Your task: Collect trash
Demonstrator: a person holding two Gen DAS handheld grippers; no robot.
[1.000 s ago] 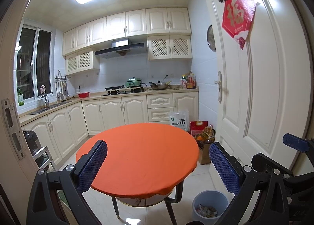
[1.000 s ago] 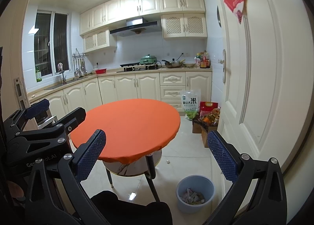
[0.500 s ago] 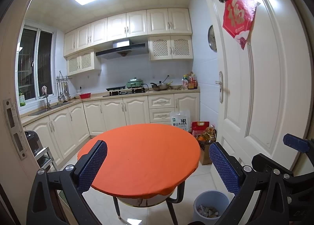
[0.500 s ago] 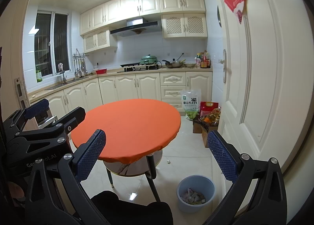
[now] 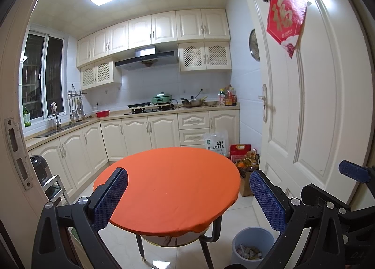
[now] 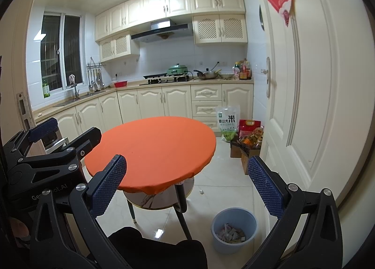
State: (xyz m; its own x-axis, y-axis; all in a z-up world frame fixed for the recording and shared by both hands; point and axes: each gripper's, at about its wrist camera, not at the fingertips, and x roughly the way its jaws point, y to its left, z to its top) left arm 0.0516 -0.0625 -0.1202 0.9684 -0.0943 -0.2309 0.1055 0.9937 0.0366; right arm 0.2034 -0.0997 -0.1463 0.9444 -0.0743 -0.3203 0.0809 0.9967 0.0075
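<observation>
A grey-blue trash bin (image 6: 234, 230) with paper scraps inside stands on the floor right of a round table with an orange cloth (image 6: 152, 149); the bin also shows in the left wrist view (image 5: 252, 244). A small white scrap (image 6: 201, 191) lies on the floor tiles near the table's base. My left gripper (image 5: 188, 201) is open and empty, held above the table's near edge. My right gripper (image 6: 187, 189) is open and empty, held high in front of the table. The left gripper also shows in the right wrist view (image 6: 58, 137).
An open white door (image 6: 304, 104) stands at the right. Cardboard boxes with bottles (image 6: 248, 144) and a rice bag (image 6: 227, 121) sit by the door. Cream cabinets and a counter (image 6: 152, 95) line the back and left walls. A door frame (image 5: 14, 151) is close on the left.
Both views have shifted very slightly; the scene sits a little lower in the left wrist view. Both grippers stay open and empty.
</observation>
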